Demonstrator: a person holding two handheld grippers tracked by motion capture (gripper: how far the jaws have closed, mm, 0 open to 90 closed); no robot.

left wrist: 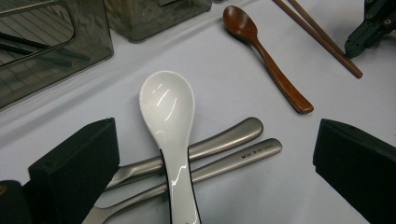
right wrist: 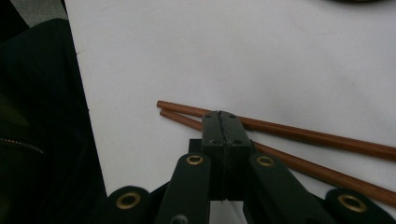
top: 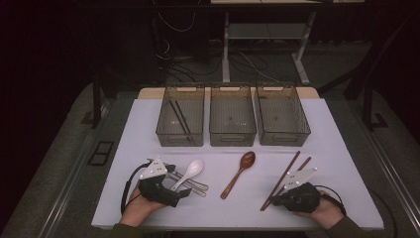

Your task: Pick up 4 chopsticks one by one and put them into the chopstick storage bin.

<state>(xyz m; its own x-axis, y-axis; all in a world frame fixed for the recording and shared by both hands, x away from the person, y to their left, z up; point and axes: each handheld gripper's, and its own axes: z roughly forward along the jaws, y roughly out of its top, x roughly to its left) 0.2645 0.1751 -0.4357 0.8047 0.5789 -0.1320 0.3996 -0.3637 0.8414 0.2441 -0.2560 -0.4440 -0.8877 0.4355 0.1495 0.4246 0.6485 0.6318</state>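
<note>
white spoon [left wrist: 169,121] between left gripper [left wrist: 210,158] jaws

My right gripper [right wrist: 221,116] has its jaws pressed flat together, nothing between them, tips over the brown chopsticks [right wrist: 299,135]. I see the pair lying on the white table [right wrist: 210,51], ends near its edge, spreading apart toward the right. Left of the edge is dark cloth [right wrist: 37,116].

Metal handle [left wrist: 233,161] bears stamped lettering — too small to read.
</note>
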